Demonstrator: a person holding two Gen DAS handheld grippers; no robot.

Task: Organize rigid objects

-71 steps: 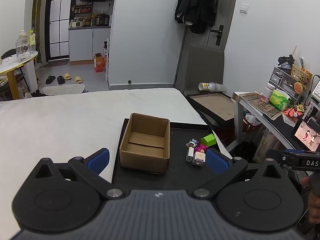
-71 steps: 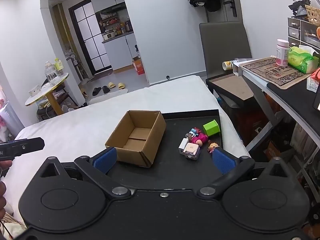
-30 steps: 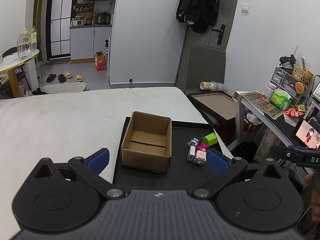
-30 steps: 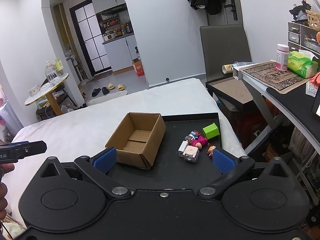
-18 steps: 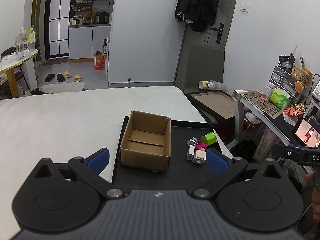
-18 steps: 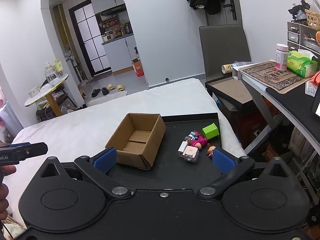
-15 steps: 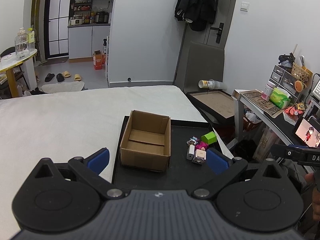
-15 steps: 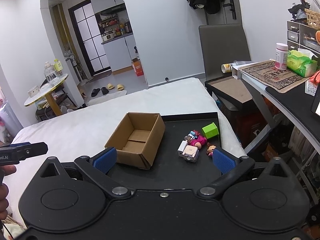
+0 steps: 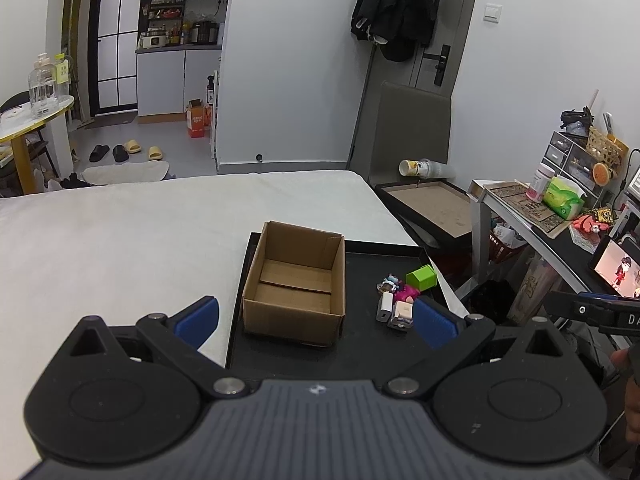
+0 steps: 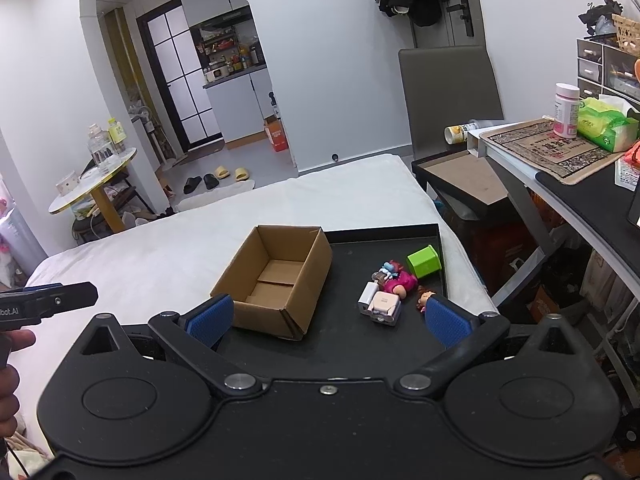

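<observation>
The left claw (image 9: pixel 314 322) hangs above the near edge of a black rectangular tray (image 9: pixel 360 344), its blue-padded fingers (image 9: pixel 198 316) spread wide with nothing between them; the right claw (image 10: pixel 326 322) hovers likewise over the tray's near side, its blue pads (image 10: pixel 446 322) also far apart and empty; the tray lies on a bed covered with a white sheet (image 9: pixel 120 240).

An open brown cardboard box (image 9: pixel 296 280) sits on the left part of the tray, its inside bare but for the folded bottom flaps; to its right, well apart from it, a small cluster of rigid toys lies on the black surface: a bright green plastic cube (image 10: pixel 424 261) farthest back near the tray's right rim, a pink-dressed doll figure (image 10: pixel 394 278) just in front of it, a white rectangular charger block (image 10: pixel 368 294) and a pale pink boxy toy (image 10: pixel 385 307) touching one another at the near side, and a small brown-haired doll head (image 10: pixel 425 294) just right of them.

A person's hand (image 10: pixel 10 376) grips the left tool's handle at the right wrist view's left edge.
</observation>
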